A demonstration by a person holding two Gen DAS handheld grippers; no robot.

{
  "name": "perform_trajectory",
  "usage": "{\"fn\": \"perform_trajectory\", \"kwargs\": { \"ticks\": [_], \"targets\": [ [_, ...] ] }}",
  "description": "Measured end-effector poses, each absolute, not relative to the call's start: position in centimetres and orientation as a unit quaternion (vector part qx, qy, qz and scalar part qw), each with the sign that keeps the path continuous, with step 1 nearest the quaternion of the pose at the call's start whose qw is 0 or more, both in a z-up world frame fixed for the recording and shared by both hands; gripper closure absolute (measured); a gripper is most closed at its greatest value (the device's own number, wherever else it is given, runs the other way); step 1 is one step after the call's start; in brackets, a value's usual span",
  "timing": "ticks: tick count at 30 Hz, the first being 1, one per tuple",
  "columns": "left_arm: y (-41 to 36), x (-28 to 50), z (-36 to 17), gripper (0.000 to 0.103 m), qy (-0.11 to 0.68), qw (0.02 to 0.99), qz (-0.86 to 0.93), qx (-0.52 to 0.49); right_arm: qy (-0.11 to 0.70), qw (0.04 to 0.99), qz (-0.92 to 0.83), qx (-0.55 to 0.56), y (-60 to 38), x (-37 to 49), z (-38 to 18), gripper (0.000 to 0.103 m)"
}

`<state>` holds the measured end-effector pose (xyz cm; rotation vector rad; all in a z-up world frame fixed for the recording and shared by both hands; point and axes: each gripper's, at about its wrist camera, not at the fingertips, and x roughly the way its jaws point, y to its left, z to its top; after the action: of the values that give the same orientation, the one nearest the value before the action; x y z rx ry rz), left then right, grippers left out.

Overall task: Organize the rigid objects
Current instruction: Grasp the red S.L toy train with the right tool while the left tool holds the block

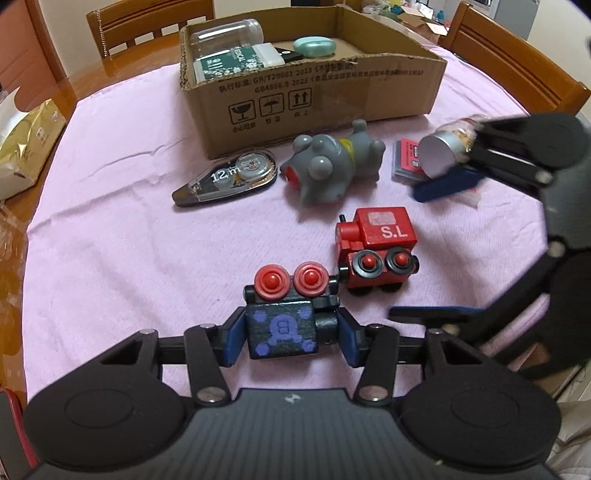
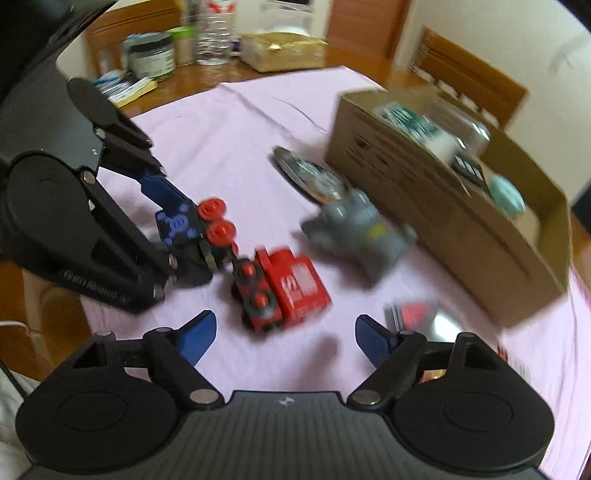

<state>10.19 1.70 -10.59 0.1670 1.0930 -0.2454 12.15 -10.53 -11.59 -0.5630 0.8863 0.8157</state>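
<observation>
Pink cloth point(image 1: 110, 221) covers wooden table point(image 1: 88, 74). Cardboard box point(image 1: 314, 99) at far side, holding clear jar point(image 1: 229, 33), green packet point(image 1: 229, 61), mint case point(image 1: 314, 46). Right gripper point(image 2: 284, 338) spread wide, nothing between fingers, above red train point(image 1: 376, 247). Left gripper point(image 1: 291, 334) clenched on dark train car point(image 1: 284, 332), resting on cloth just beside red train. Grey toy dog point(image 1: 332, 162), correction tape point(image 1: 229, 177) lie near box front.

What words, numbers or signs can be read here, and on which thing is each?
"S.L": red toy train.
"12 m": correction tape.
"B": black toy block in the left gripper.
"GB/T29601 2013", fragile, umbrella and this-way-up signs: cardboard box.
Green packet's label: too small.
Right wrist view: blurred.
</observation>
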Motion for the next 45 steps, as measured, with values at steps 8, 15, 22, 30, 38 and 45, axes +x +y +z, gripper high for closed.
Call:
{"fn": "perform_trajectory", "kwargs": {
  "ticks": [8,15,22,30,38,45],
  "targets": [
    [2.3,10.5,-10.6,0.054,0.516,0.847,-0.109,0.072,0.382,0.755,0.432,-0.312,-8.3,13.3,-12.3,0.042],
    [2.4,10.5,-10.6,0.053,0.513,0.851,-0.095,0.058,0.412,0.773,0.405,-0.263,-8.7,13.0,-12.2,0.049],
    [2.1,10.6,-10.6,0.053,0.518,0.848,-0.097,0.055,0.441,0.788,0.378,-0.205,-10.3,11.7,-12.3,0.053],
    [1.7,10.7,-10.5,0.053,0.521,0.845,-0.102,0.072,0.424,0.79,0.373,-0.238,-9.6,11.1,-12.3,0.045],
    [2.3,11.5,-10.5,0.054,0.526,0.846,-0.073,0.049,0.378,0.788,0.387,-0.294,-7.7,10.6,-12.2,0.035],
    [2.6,11.7,-10.6,0.054,0.524,0.849,-0.061,0.04,0.393,0.77,0.416,-0.283,-8.0,9.8,-11.6,0.035]
  ]
}}
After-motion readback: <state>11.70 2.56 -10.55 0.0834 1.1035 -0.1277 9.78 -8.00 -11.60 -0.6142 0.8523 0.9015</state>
